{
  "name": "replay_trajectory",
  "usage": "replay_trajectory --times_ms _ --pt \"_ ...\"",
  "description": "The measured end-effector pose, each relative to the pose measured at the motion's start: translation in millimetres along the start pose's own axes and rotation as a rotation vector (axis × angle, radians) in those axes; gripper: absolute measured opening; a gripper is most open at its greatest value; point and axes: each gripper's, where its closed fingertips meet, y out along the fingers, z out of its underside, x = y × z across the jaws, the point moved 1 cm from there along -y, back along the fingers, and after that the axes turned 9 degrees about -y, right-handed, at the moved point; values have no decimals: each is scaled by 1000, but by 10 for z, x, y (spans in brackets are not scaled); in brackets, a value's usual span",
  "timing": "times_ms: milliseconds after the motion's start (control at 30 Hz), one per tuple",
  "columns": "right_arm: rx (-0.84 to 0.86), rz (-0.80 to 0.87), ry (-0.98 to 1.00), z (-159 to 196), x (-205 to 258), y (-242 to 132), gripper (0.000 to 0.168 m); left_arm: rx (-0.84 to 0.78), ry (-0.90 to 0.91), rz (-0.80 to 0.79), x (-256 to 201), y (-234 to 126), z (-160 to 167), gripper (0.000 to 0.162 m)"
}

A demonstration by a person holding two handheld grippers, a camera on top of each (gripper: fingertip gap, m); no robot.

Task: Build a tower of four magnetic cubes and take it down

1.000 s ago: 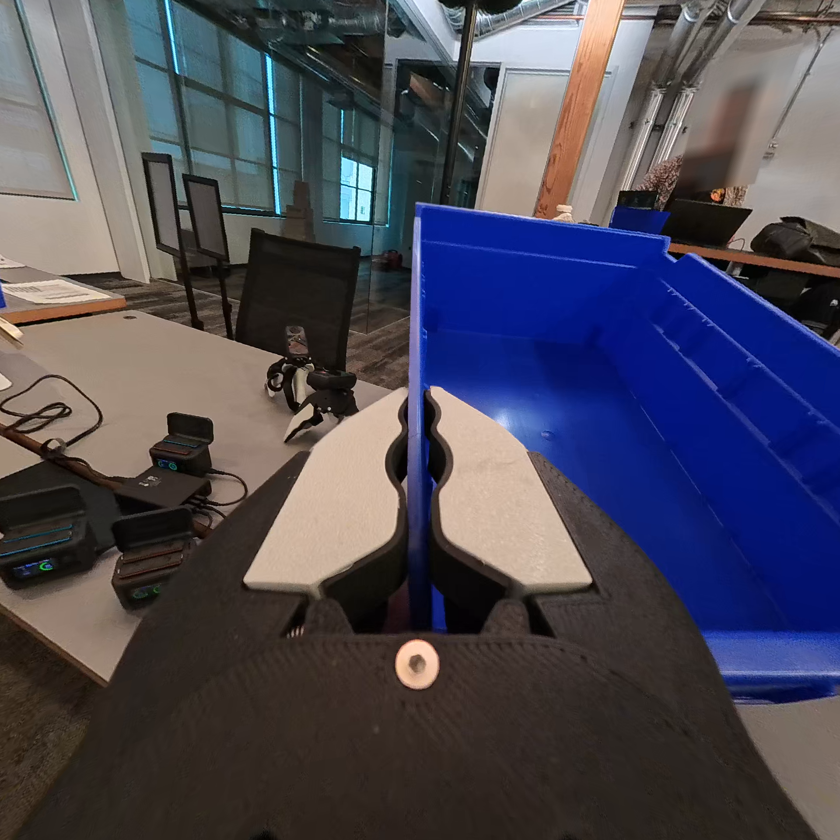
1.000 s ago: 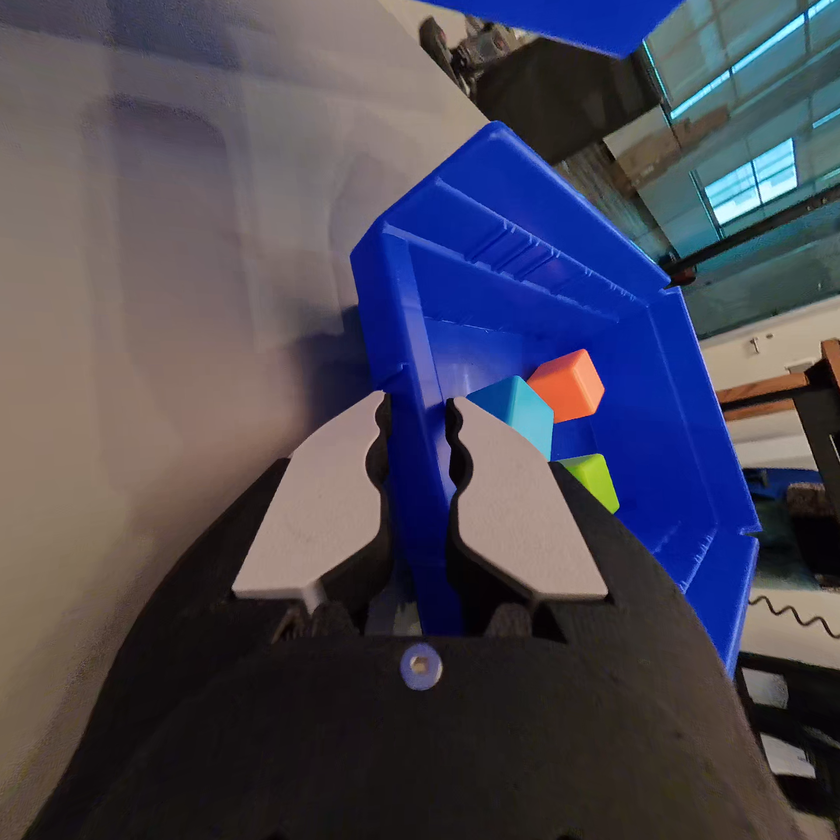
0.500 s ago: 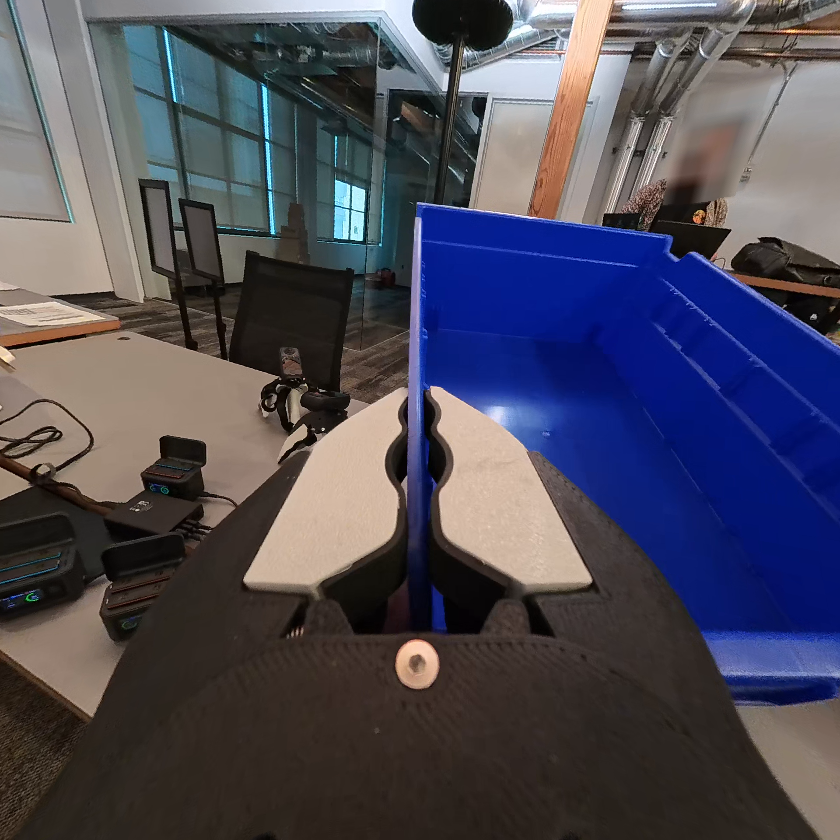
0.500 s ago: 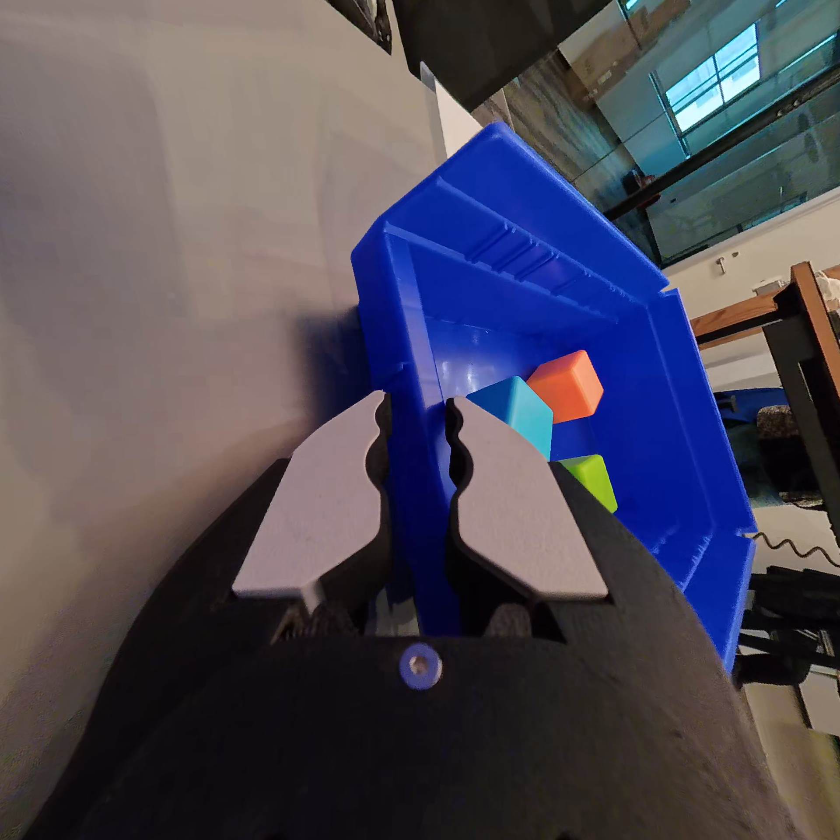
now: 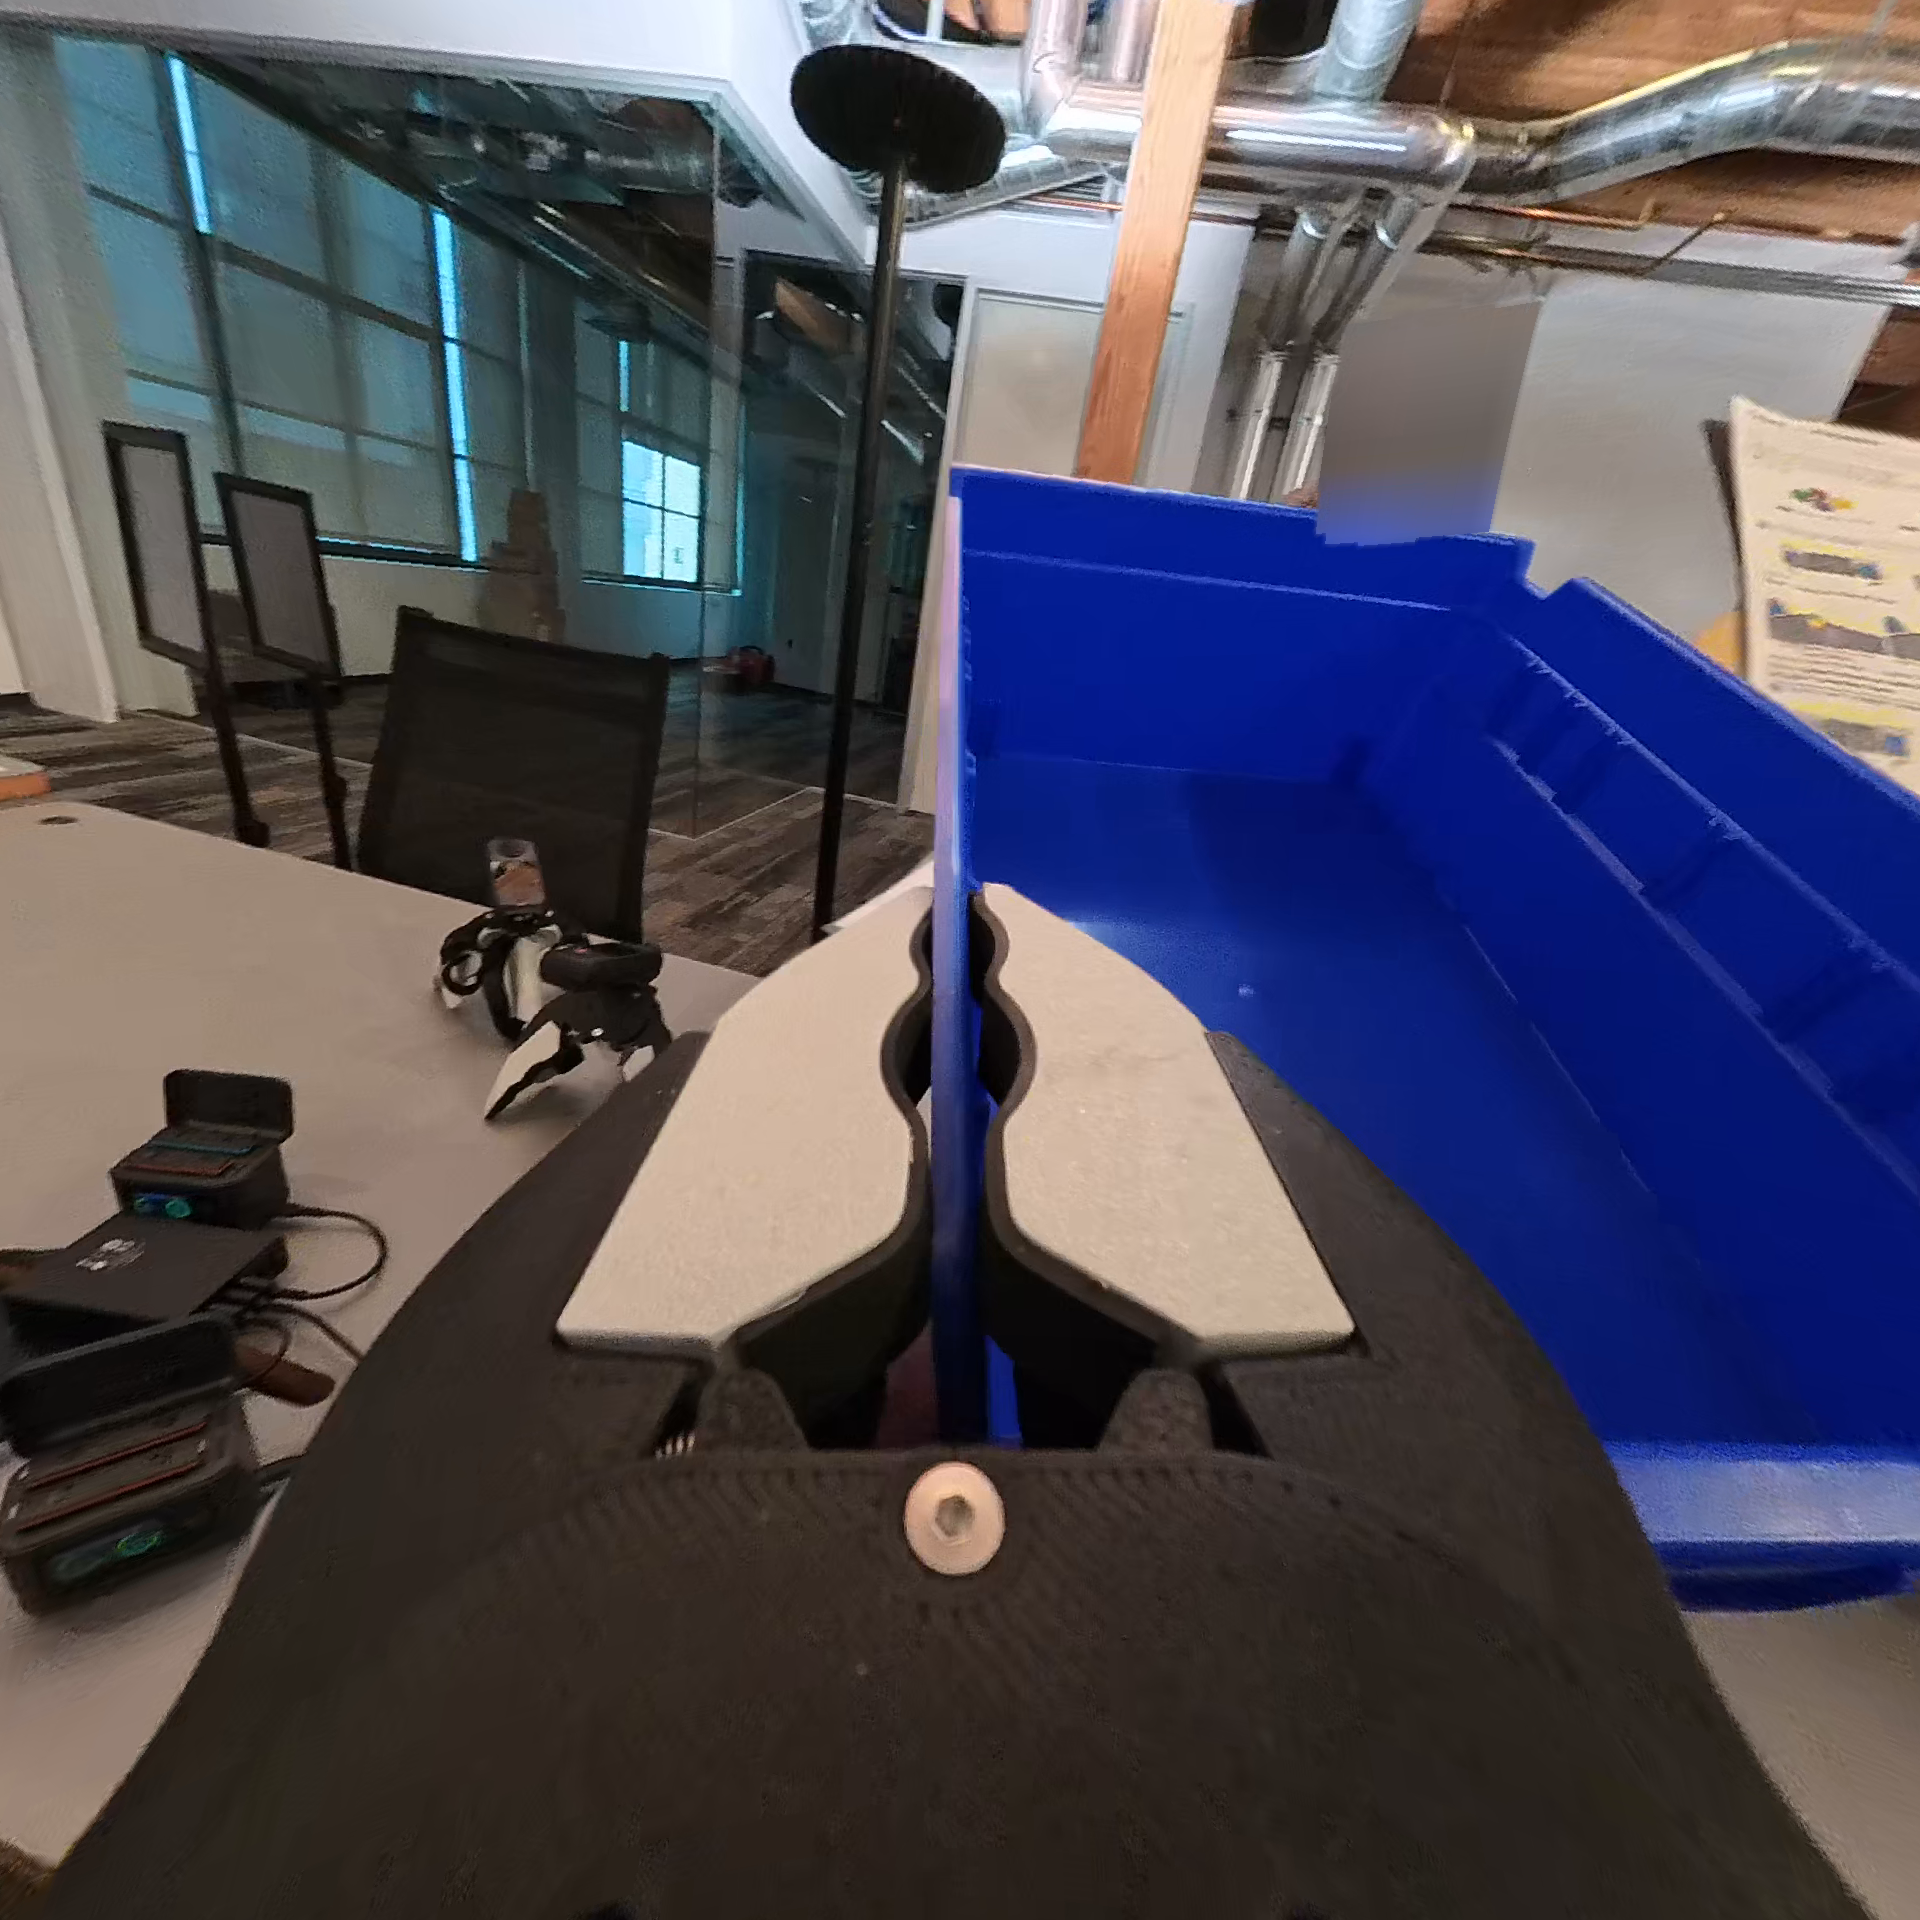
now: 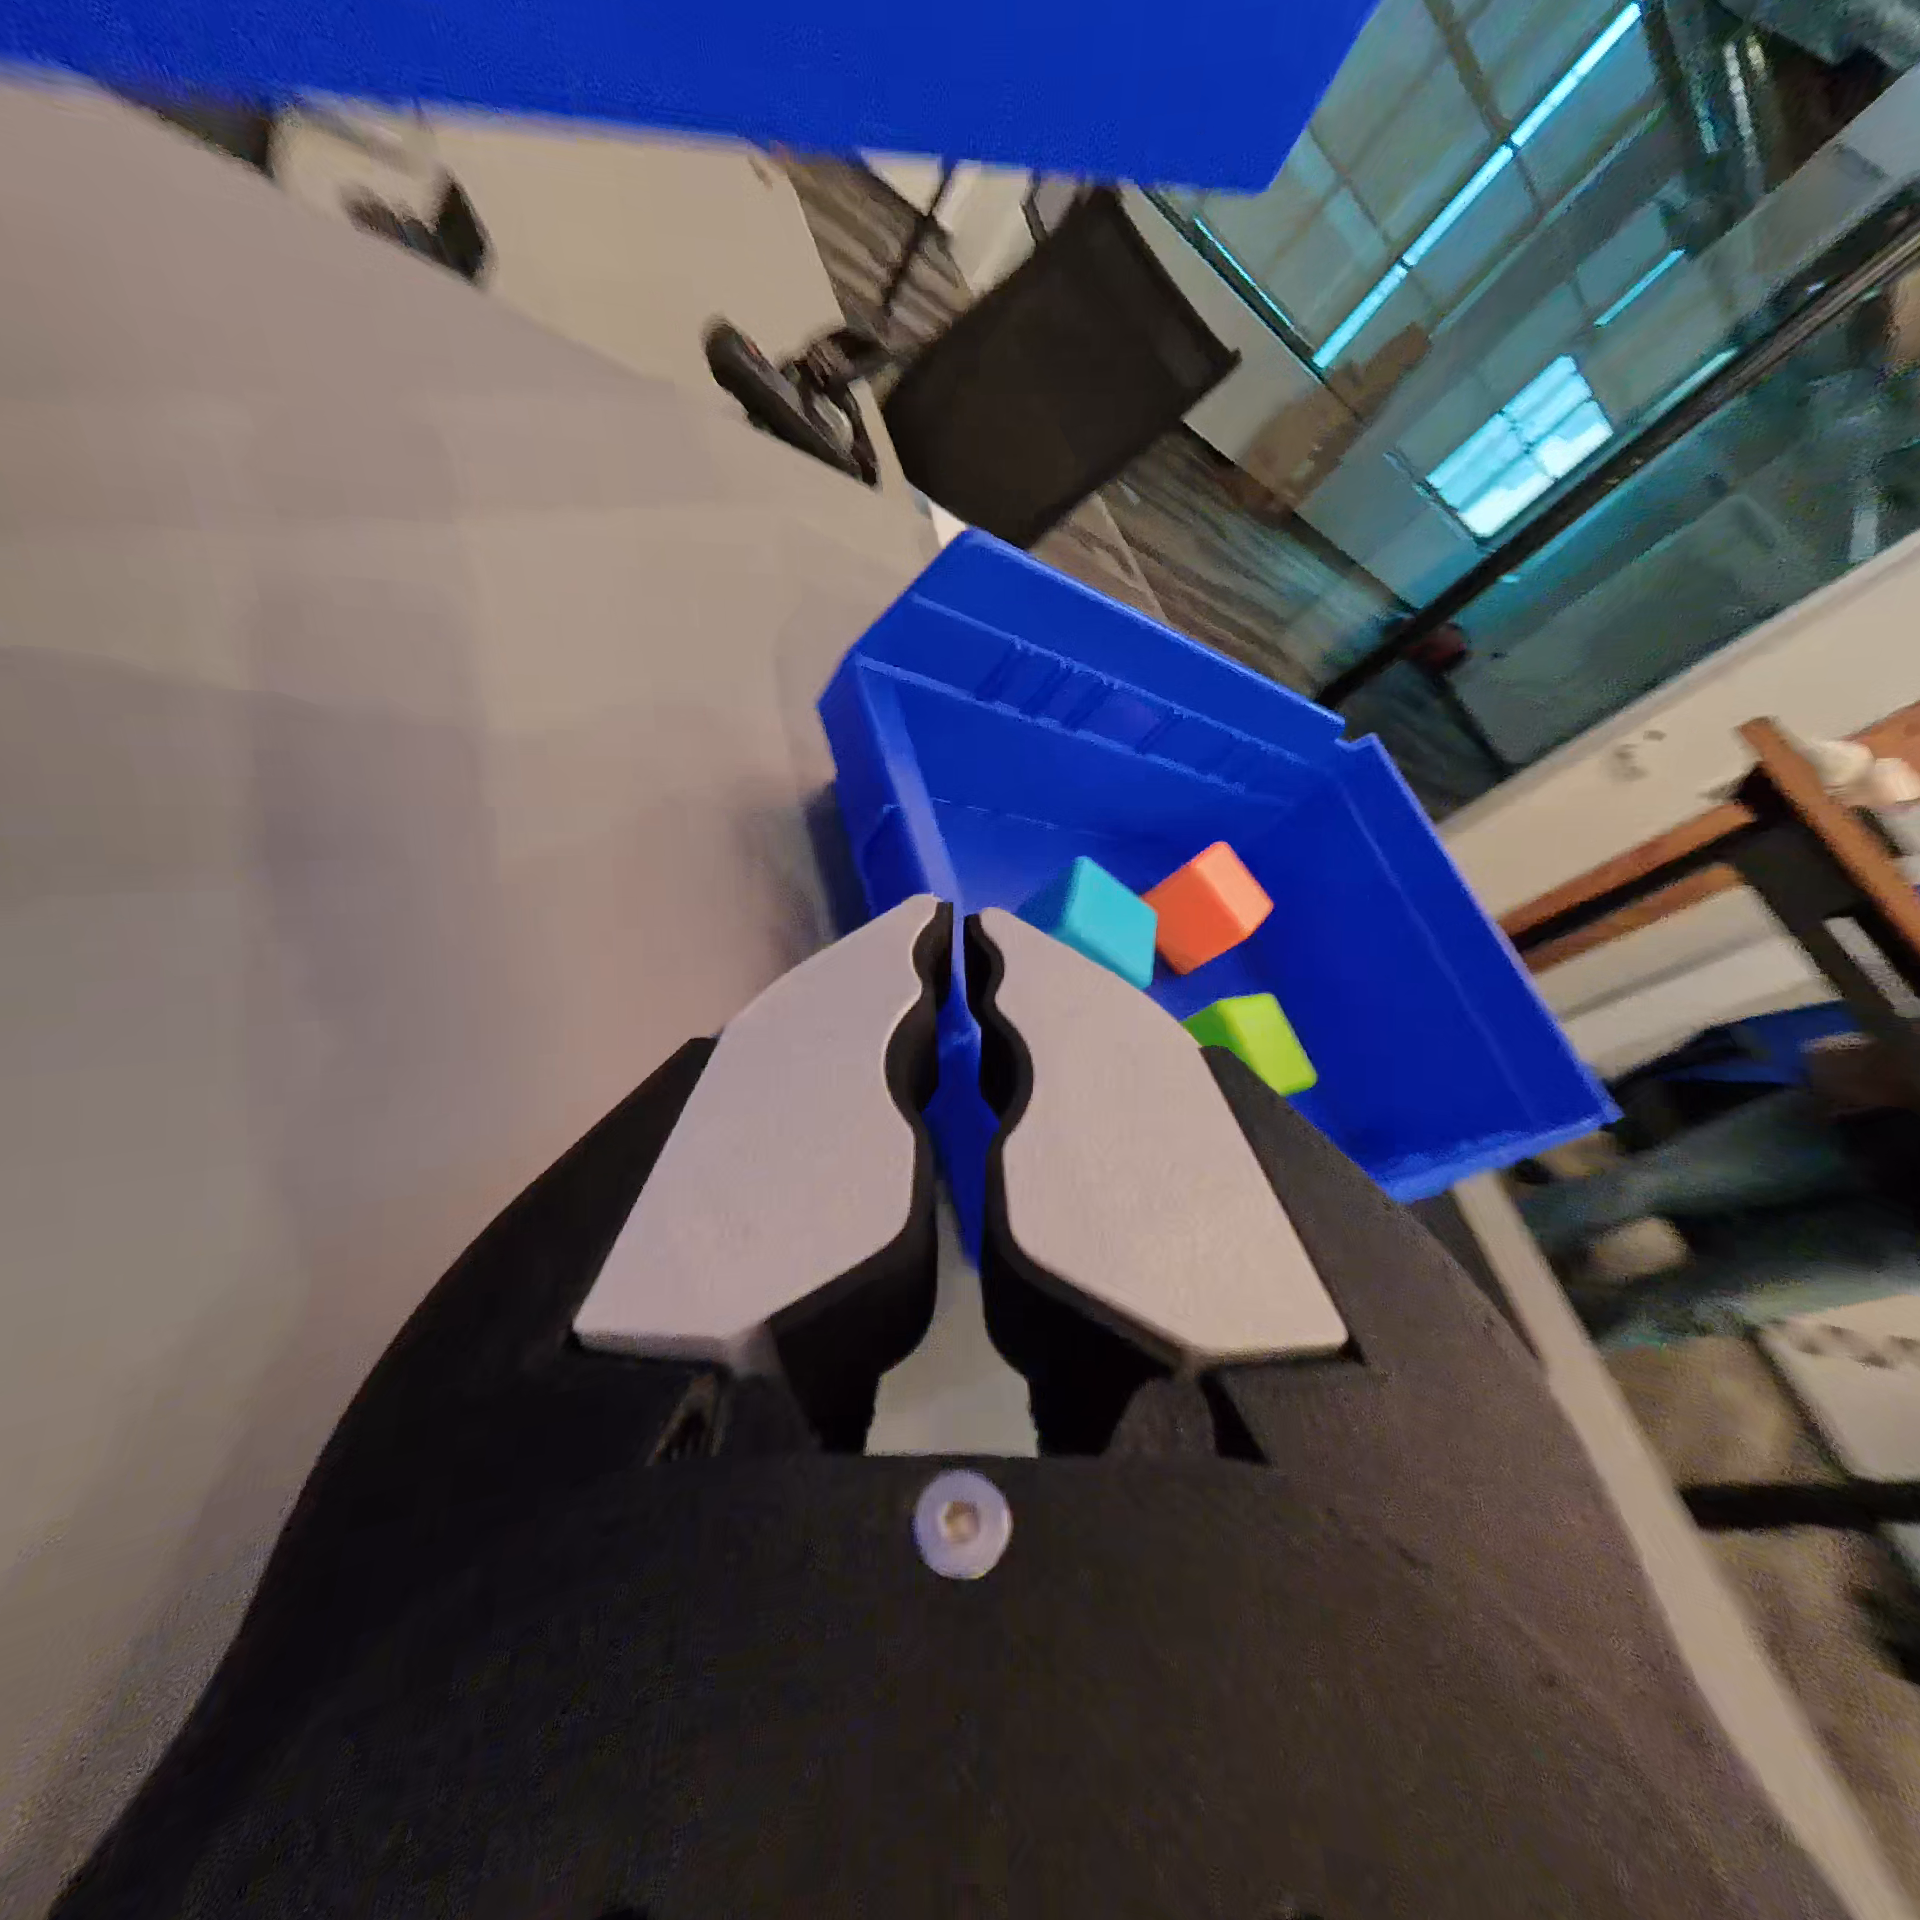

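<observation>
My left gripper (image 5: 951, 906) is shut on the left side wall of an empty blue bin (image 5: 1403, 1039) and holds it up off the grey table (image 5: 260, 966). My right gripper (image 6: 952, 920) is shut on the near wall of a second blue bin (image 6: 1382, 935), with the fingertips almost touching. That bin holds a light blue cube (image 6: 1096, 920), an orange cube (image 6: 1210, 904) and a green cube (image 6: 1252, 1039), partly hidden behind my right finger. The underside of the other bin (image 6: 727, 83) fills the top of the right wrist view.
Black charger cases (image 5: 203, 1153) and cables lie at the table's left. A small black and white device (image 5: 561, 997) sits near the far edge, with a black chair (image 5: 509, 769) and a lamp pole (image 5: 862, 520) behind it. A wooden table (image 6: 1766, 831) stands to the right. There is about 35 cm between the tips of the two grippers.
The right view has swung and blurred. Its bin now sits farther out along the fingers, which have closed tighter. The left gripper has risen and tilted up with its bin.
</observation>
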Motion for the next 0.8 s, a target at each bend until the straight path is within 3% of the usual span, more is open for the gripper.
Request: replay_trajectory --times_ms 133,333,600,800 --pt "-201 -96 294 -129 -73 -934 8 21 20 82 -384 34 40 2" --pt "-522 19 603 -284 -413 -2457 31 68 39 255 -1337 119 326 3" --pt "-568 212 705 124 -376 -3723 59 178 37 541 -2717 111 836 3" --pt "-565 477 702 512 -242 -4491 63 380 32 819 -3834 42 1510 2"
